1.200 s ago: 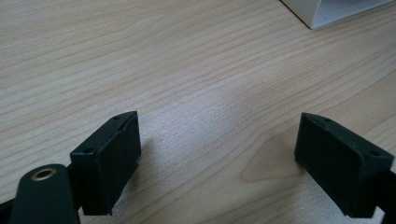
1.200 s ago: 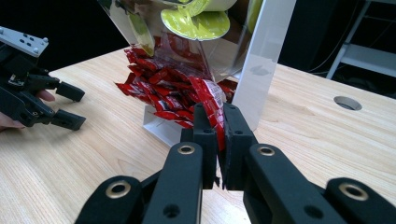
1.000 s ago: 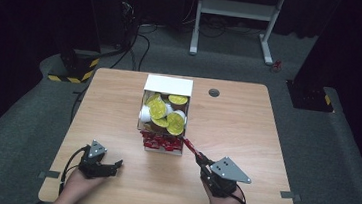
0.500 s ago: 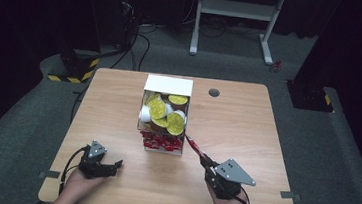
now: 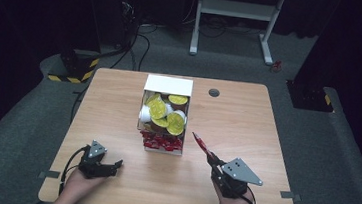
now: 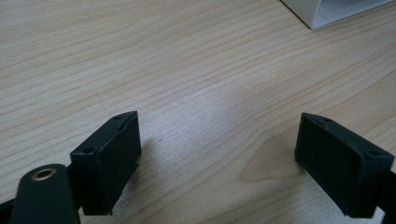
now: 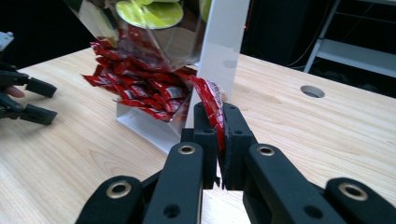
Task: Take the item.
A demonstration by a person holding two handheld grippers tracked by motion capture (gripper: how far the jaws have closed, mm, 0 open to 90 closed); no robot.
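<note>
— Since one second ago, what moves?

— Only the right gripper [image 5: 210, 156]: it pulls back a little toward the table's [image 5: 265, 140] near edge, and takes the packet [image 5: 200, 142] away from the box [image 5: 168, 86].

— How are the hands?

— Both rest low at the near edge. The left gripper [image 5: 115, 166] points right, jaws wide over bare wood.

— And the packet?

— It is clamped at one end between the right jaws. Its long axis runs up and left, free end toward the box, just beside the box's corner.
</note>
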